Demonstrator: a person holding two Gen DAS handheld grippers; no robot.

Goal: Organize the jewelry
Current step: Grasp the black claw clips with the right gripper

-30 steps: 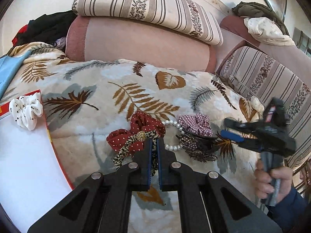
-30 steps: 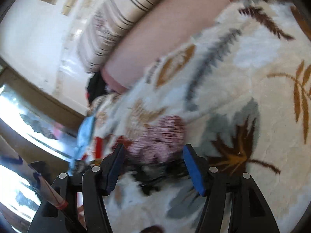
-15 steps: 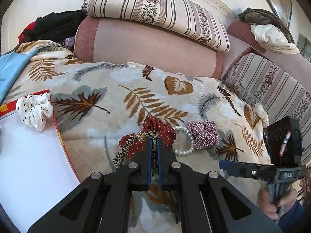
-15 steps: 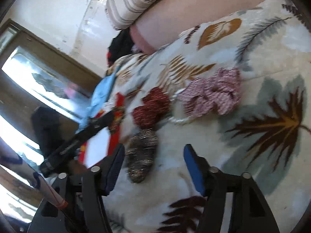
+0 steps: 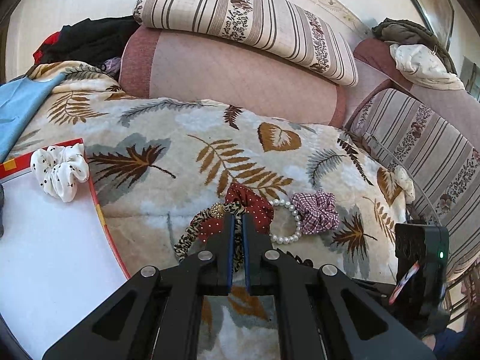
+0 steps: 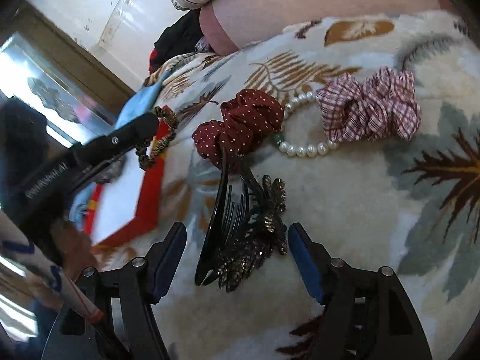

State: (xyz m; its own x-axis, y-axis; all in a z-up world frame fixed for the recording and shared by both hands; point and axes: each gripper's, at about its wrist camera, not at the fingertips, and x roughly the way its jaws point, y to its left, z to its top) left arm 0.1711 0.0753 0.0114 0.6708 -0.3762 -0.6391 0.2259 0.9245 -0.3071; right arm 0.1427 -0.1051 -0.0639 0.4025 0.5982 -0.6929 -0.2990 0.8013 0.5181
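Observation:
My left gripper (image 5: 237, 222) is shut on a leopard-print hair band (image 5: 189, 237) and holds it just above a red dotted scrunchie (image 5: 255, 207). From the right wrist the same gripper (image 6: 151, 120) shows with the band (image 6: 162, 141) hanging over the tray. My right gripper (image 6: 237, 234) hovers low over the blanket, its jaws opening. A black glittery hair claw clip (image 6: 249, 234) lies between its fingers, and neither pad presses on it. A pearl bracelet (image 6: 303, 148) and a plaid scrunchie (image 6: 369, 111) lie beyond.
A white tray with a red rim (image 5: 97, 207) sits at the left, with a white dotted scrunchie (image 5: 60, 171) on its far corner. Bolsters and a striped cushion (image 5: 246, 21) back the leaf-patterned blanket (image 5: 168, 198). The right tool's black body (image 5: 420, 267) is at the lower right.
The right gripper swung from over the plaid scrunchie to the claw clip, which now lies between its wider jaws. The left gripper kept its hold on the leopard band and hardly moved.

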